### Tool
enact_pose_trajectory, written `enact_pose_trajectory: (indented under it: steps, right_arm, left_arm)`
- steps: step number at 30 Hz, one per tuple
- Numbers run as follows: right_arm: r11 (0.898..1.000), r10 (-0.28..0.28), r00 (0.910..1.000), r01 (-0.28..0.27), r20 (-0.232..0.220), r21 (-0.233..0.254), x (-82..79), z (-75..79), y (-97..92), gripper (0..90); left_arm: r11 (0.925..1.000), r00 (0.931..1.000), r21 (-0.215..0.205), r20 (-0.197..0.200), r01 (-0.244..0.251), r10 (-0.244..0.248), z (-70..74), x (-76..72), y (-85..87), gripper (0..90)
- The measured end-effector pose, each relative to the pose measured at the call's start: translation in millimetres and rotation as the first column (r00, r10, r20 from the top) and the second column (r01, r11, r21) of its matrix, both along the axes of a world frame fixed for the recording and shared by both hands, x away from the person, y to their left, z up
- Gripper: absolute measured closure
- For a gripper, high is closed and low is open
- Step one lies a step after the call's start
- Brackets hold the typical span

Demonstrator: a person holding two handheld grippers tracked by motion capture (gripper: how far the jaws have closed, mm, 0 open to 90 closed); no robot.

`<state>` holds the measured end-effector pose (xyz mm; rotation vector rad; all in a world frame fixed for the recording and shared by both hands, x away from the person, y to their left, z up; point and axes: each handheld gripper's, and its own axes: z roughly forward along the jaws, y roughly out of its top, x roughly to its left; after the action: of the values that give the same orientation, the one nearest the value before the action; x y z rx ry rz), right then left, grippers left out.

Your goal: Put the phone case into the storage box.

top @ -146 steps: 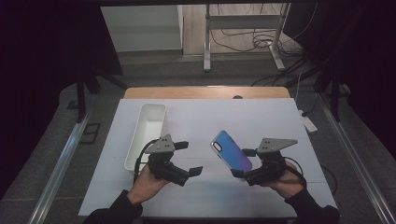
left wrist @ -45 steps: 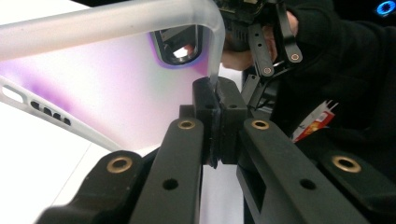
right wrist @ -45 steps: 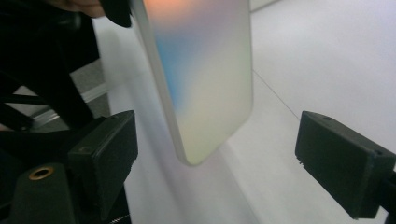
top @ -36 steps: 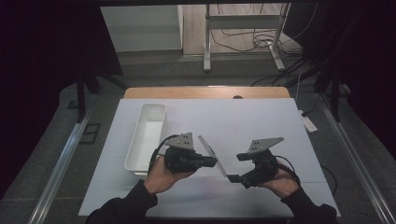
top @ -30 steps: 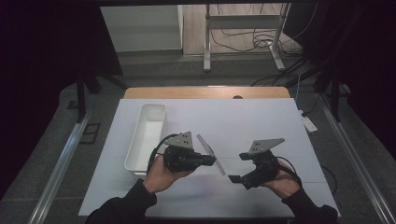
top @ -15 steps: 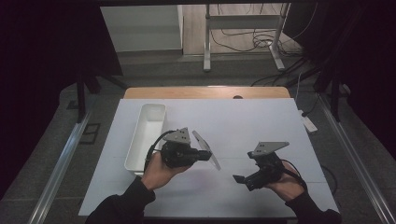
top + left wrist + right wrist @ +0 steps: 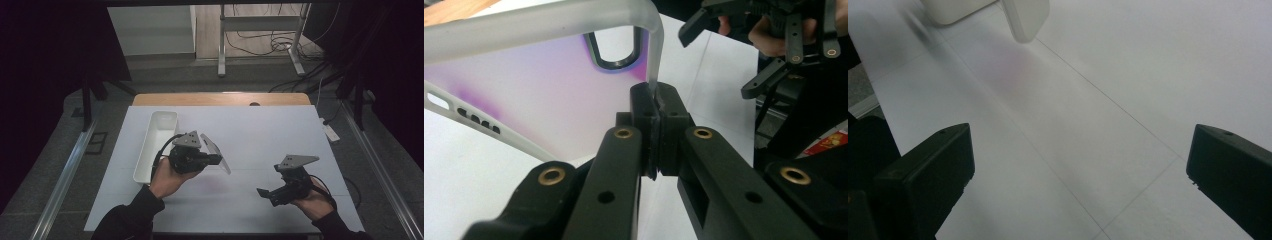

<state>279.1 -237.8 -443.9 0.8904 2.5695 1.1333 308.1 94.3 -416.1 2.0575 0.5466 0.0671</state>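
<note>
White tray [image 7: 159, 141] lies open beside phone case [image 7: 217, 154].

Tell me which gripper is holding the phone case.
The left gripper, shut on the edge of the clear phone case. The right gripper stands open and empty over the table.

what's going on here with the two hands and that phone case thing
A person works at a white table with a tool in each hand. The left tool is clamped on the edge of a translucent phone case, holding it above the table beside a white tray. The right tool is open and empty, apart from the case.
</note>
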Motion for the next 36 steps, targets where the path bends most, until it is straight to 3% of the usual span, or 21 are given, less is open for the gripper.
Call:
enact_pose_trajectory:
  steps: [15, 36]
  right_arm:
    - [0.998, -0.065, 0.9977, 0.065, 0.018, 0.009, -7.0, -0.4, -17.1, 0.0]
    - [0.990, -0.140, 0.9897, 0.139, 0.031, 0.021, -17.4, -1.7, -46.8, 0.0]
  left_arm:
    - [0.9978, 0.9979, 0.019, 0.007, -0.064, 0.064, 8.2, 11.1, 11.9, 88.7]
    - [0.9870, 0.9883, 0.051, 0.017, -0.152, 0.152, 21.1, 28.6, 34.7, 88.7]
